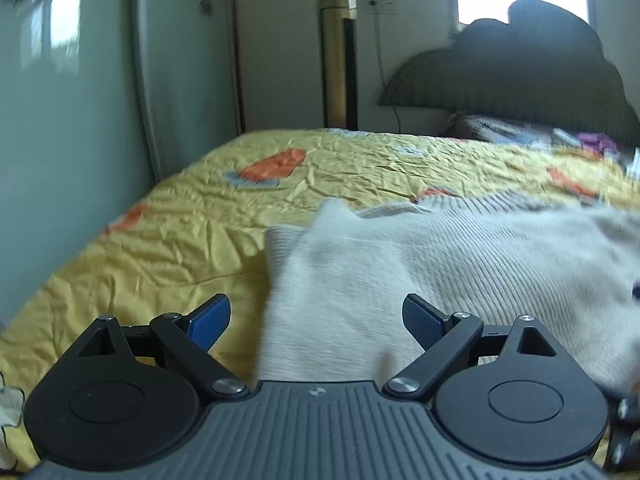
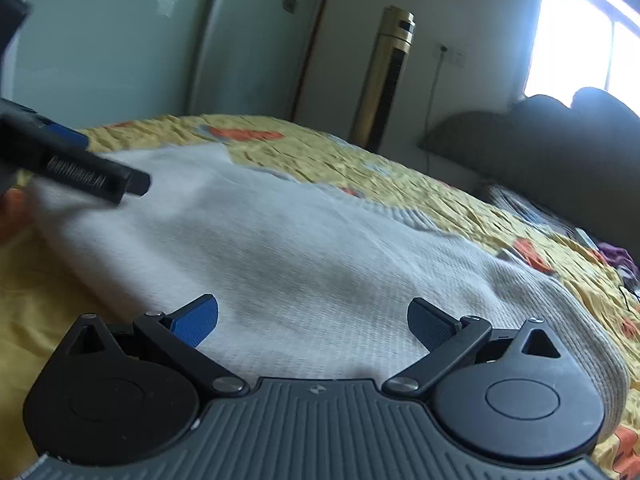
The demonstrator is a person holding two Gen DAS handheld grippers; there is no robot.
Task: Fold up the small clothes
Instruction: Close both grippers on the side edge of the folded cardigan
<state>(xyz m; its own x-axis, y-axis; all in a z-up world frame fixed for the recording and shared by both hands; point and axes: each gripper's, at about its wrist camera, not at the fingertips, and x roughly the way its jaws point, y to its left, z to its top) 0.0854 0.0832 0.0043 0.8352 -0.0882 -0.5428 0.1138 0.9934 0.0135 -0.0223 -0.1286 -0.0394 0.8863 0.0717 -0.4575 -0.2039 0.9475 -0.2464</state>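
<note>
A white ribbed knit garment (image 1: pixel 460 264) lies spread on the yellow bedspread (image 1: pixel 192 240); it also shows in the right wrist view (image 2: pixel 304 256). My left gripper (image 1: pixel 316 320) is open and empty, just above the garment's left edge, where a fold of cloth stands up. My right gripper (image 2: pixel 312 322) is open and empty, low over the garment's near part. The left gripper's body (image 2: pixel 72 164) shows at the left of the right wrist view, over the garment's far left side.
A gold tower fan (image 1: pixel 336 56) stands by the wall behind the bed. A dark headboard (image 1: pixel 520 76) and pillows (image 1: pixel 504 128) are at the right. A pale green wardrobe (image 1: pixel 80 100) stands to the left of the bed.
</note>
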